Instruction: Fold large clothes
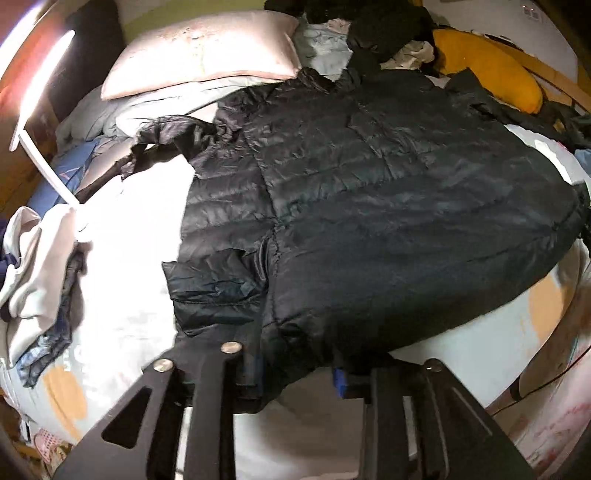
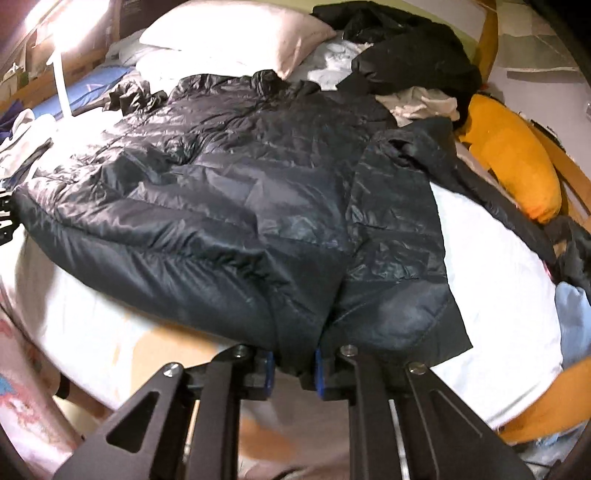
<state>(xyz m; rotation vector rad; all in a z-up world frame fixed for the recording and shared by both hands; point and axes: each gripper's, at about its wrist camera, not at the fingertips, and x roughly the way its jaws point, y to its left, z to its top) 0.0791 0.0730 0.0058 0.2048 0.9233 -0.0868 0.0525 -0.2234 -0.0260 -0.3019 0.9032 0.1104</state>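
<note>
A large black quilted puffer jacket [image 1: 369,221] lies spread on a white bed sheet [image 1: 129,258], collar toward the pillows and one sleeve folded across its left side. My left gripper [image 1: 299,380] is shut on the jacket's near hem, with the fabric bunched between the blue pads [image 1: 340,380]. In the right wrist view the same jacket [image 2: 240,203] fills the middle, with a sleeve lying over its right side. My right gripper [image 2: 294,369] is shut on the near hem, which is pinched and lifted off the sheet [image 2: 498,295].
A pink pillow [image 1: 207,48] and a heap of dark clothes [image 1: 369,22] sit at the head of the bed. A yellow cushion [image 2: 513,158] lies along the right edge. A white lamp [image 1: 44,155] and a pile of light clothes [image 1: 37,266] stand at the left.
</note>
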